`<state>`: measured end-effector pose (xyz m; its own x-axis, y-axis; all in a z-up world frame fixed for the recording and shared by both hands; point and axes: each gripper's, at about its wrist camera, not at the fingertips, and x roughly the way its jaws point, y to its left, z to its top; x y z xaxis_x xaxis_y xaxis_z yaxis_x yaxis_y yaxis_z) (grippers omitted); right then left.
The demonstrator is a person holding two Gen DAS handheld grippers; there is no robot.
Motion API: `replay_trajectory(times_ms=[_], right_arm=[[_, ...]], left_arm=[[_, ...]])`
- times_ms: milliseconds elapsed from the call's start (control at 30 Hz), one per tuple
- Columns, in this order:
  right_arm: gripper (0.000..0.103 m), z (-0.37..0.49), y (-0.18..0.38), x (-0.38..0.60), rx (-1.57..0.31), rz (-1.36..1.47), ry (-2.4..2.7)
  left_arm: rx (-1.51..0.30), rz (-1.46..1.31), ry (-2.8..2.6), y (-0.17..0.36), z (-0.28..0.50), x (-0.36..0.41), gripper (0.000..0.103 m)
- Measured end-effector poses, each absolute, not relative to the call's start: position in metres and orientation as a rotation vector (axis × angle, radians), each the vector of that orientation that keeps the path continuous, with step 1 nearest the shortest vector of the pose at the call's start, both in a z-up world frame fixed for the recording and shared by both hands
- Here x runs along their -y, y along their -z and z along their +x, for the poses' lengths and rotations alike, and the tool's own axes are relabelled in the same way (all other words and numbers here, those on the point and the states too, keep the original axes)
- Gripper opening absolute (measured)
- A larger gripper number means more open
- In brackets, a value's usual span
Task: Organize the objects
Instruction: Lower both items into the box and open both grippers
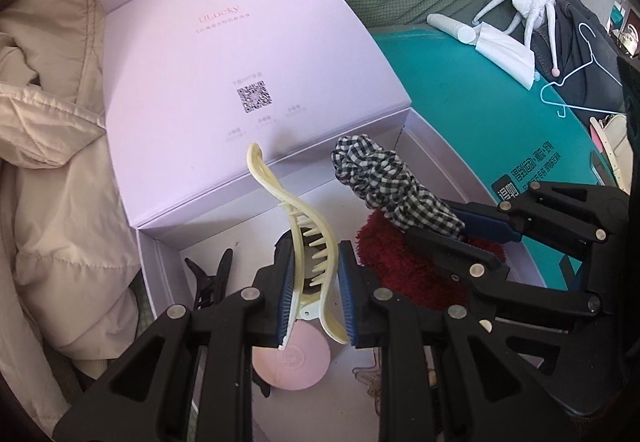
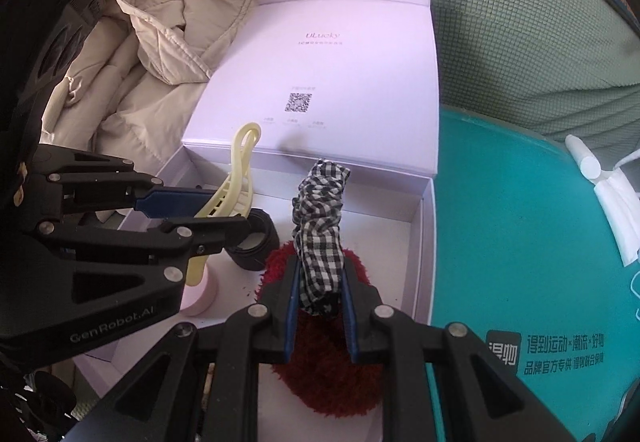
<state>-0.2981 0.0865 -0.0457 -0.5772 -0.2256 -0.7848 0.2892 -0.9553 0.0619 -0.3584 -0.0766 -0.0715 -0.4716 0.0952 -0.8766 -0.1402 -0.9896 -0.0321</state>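
Observation:
My left gripper (image 1: 313, 274) is shut on a cream banana hair clip (image 1: 296, 218), which sticks up over the open lilac box (image 1: 152, 254). My right gripper (image 2: 319, 284) is shut on a black-and-white gingham scrunchie (image 2: 320, 218), held above a red fluffy scrunchie (image 2: 328, 374) that lies in the box (image 2: 424, 242). In the right wrist view the left gripper (image 2: 224, 208) comes in from the left with the cream clip (image 2: 240, 166). In the left wrist view the right gripper (image 1: 456, 230) enters from the right with the gingham scrunchie (image 1: 376, 178).
The box lid (image 1: 240, 82) stands open behind. Inside lie a black claw clip (image 1: 212, 274), a pink round case (image 1: 292, 366) and a black roll (image 2: 256, 242). A beige padded coat (image 1: 52, 162) lies left. A teal mat (image 2: 520, 242) with a white tube (image 1: 452, 27) is on the right.

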Motion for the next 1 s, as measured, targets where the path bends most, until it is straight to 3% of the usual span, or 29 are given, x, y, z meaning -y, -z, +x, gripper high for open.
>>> replay_trajectory(times_ms=[867,1000], right_arm=[[0.020,-0.313,0.051,-0.089,-0.087,1.335,2.564],[0.024,-0.310,0.045,-0.088,-0.106,1.331,2.571]], left_arm=[[0.005,-1.551,-2.629,0.080,-0.378,0.074,0.020],[-0.003,-1.552,-2.639,0.071,-0.373,0.079,0.025]])
